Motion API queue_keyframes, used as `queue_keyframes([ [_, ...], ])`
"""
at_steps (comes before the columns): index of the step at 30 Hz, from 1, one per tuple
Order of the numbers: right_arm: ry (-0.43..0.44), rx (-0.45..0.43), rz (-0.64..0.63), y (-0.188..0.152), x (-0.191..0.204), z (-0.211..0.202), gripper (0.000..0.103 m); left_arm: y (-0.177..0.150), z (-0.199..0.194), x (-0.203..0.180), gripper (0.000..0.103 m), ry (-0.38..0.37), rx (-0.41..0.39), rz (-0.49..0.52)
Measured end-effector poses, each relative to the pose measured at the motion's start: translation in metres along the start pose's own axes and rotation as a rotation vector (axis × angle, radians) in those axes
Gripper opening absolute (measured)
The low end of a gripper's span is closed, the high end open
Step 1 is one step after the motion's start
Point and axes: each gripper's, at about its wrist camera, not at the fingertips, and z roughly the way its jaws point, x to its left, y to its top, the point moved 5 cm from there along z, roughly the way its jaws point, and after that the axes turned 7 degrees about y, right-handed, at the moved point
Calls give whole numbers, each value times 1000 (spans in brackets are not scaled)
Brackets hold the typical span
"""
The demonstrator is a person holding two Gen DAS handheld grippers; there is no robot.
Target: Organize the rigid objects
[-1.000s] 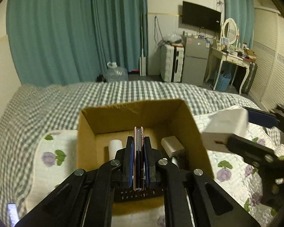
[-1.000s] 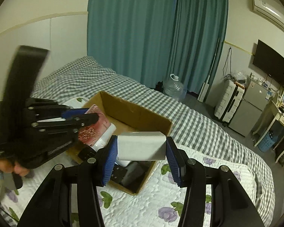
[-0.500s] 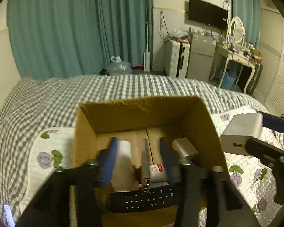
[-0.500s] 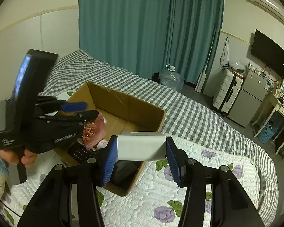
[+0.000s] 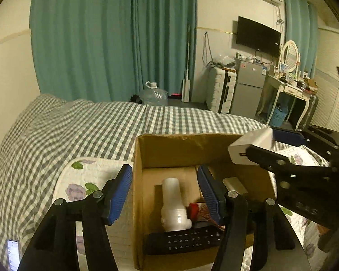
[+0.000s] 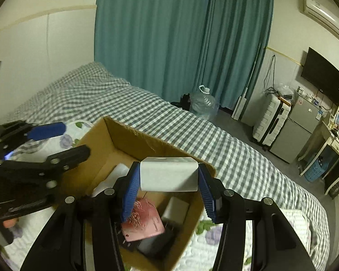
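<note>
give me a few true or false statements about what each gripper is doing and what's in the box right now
1. The right gripper is shut on a white charger block. True.
2. The left gripper holds a pink case. False: its fingers are apart and hold nothing; the pink case lies in the cardboard box.
3. A black remote control lies in the box. True.
4. The charger block already rests on the box floor. False: it is held above the box.
5. The box stands on a wooden desk. False: it sits on the bed.
</note>
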Motion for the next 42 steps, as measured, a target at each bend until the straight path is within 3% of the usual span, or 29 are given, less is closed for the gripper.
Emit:
queue_keyframes([
  [7, 8, 35, -37, -1, 6, 55, 50, -11, 20, 3, 63, 23, 37, 29],
  [11, 37, 71, 6, -14, 2, 78, 50, -16, 24, -1, 64, 31, 47, 46],
  [13, 17, 76, 1, -18, 2, 81, 55, -18, 22, -4, 64, 36, 37, 58],
  [15, 3, 62, -4, -16, 2, 76, 73, -20, 21, -5, 64, 43, 33, 64],
  [24, -36, 6, 82, -2, -18, 30, 74, -11, -15, -7, 67, 40, -32, 35],
  [29, -71, -76, 105, 12, -18, -31, 75, 5, -58, -8, 69, 41, -98, 31],
  [31, -102, -120, 101, 16, -15, -64, 83, 11, -77, -8, 71, 47, -129, 28],
  [35, -134, -185, 102, 17, -9, -119, 85, 18, -120, -6, 71, 63, -193, 37],
  [37, -132, -223, 115, 15, -4, -145, 91, 19, -139, -5, 71, 74, -210, 37],
  [42, -151, -263, 125, -7, 10, -181, 101, 10, -168, -6, 71, 70, -245, 33],
])
